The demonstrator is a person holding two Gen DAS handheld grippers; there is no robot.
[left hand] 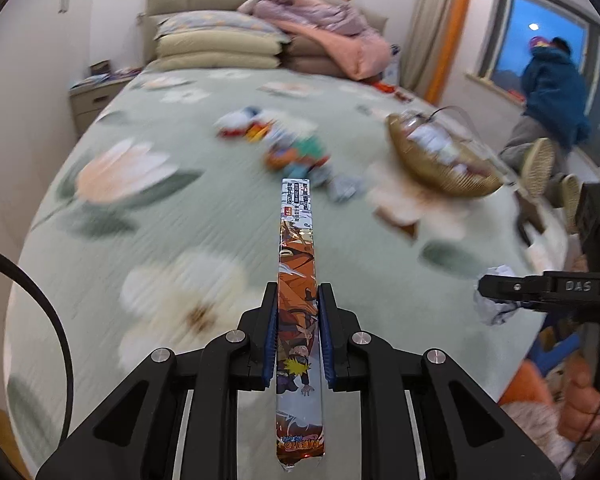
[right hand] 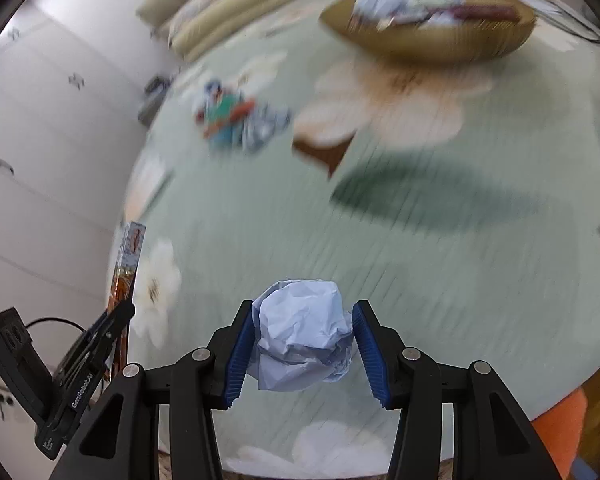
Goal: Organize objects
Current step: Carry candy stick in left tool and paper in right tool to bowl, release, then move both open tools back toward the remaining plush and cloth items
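My left gripper is shut on a long orange Naruto card packet, held edge-on above the bed; the packet also shows in the right wrist view. My right gripper is shut on a crumpled pale-blue paper ball, also seen at the right of the left wrist view. A woven golden basket holding crumpled paper and wrappers sits on the bed at the right; it is ahead at the top of the right wrist view. A blurred pile of colourful wrappers and paper lies mid-bed.
The bed has a green floral cover, with stacked pillows and a pink blanket at the headboard. A nightstand stands at the left. A person in a blue top is by the window at the right.
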